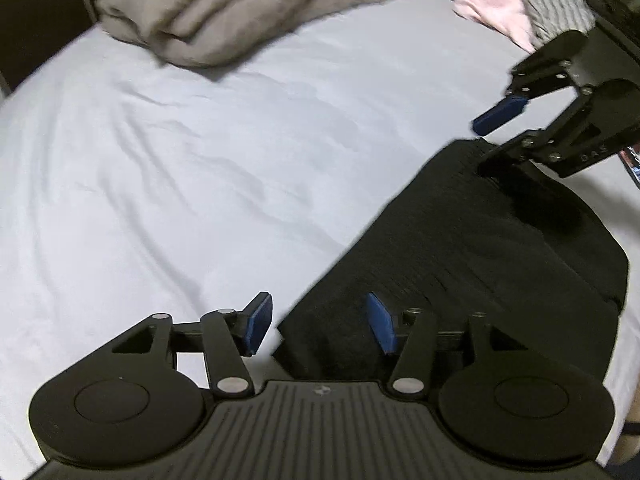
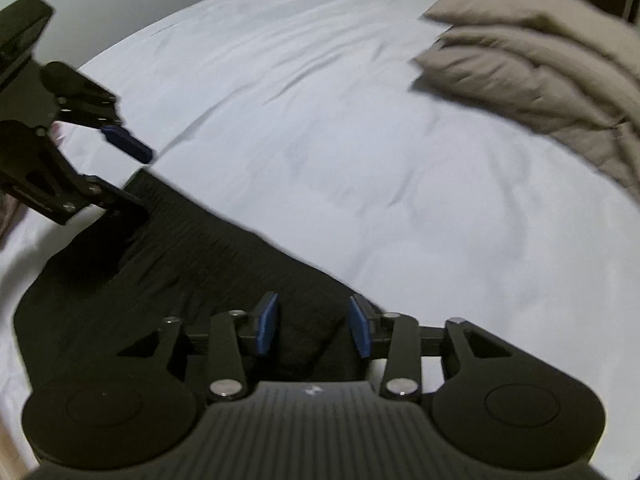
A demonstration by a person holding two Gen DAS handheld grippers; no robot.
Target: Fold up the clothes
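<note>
- On the bed, left wrist view: left gripper (image 1: 318, 326) stands with jaws apart, blue pads clear of the cloth, straddling the near corner of the black garment (image 1: 480, 248).
- Same view: the black garment lies flat on the pale sheet (image 1: 200, 140); right gripper (image 1: 490, 142) sits at its far corner, jaws parted, nothing pinched.
- Only here: a pink cloth (image 1: 492, 4) and a striped cloth (image 1: 560, 8) lie at the far edge.
- Right wrist view: the right gripper (image 2: 314, 326) is open over the garment's (image 2: 200, 264) corner; the left gripper (image 2: 132, 176) is at the opposite corner, also open.
- Both views: a folded grey blanket (image 2: 540, 68) lies well apart.
- Step, as judged: a fold laid down and released. Next move likely calls for a fresh pinch on an edge or a smoothing pass.
</note>
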